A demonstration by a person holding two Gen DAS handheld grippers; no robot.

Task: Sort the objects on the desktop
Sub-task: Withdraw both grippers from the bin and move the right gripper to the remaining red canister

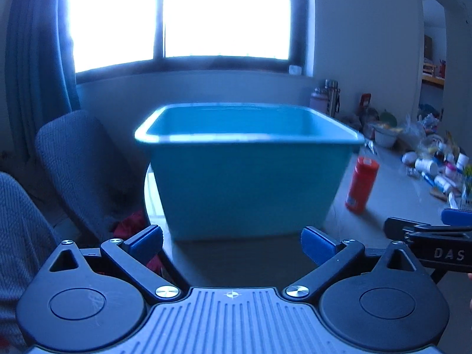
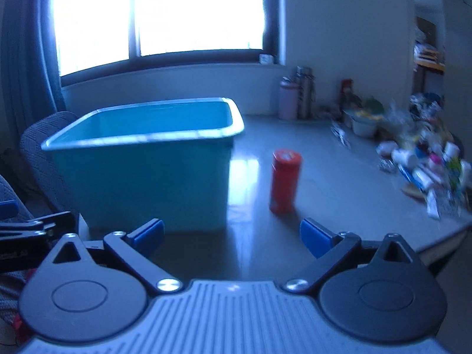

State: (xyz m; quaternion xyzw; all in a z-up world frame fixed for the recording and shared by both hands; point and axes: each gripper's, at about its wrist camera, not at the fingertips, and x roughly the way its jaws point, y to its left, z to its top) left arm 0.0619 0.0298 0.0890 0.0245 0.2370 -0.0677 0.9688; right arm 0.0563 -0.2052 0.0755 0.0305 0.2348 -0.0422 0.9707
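Standing upright beside teal bin (image 2: pixel 141 174): orange-red bottle (image 2: pixel 285 180).

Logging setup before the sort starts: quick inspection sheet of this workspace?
Surface: grey glossy table, window glare.
Job's things: large teal plastic tub near the left edge; upright orange-red plastic bottle to its right, apart.
Clutter: heap of small bottles and packets far right; flasks by the wall.
Grippers: left gripper and right gripper open, nothing between the jaws.
Cables: nothing seen.
Surroundings: bright window, blue curtain, grey chair.
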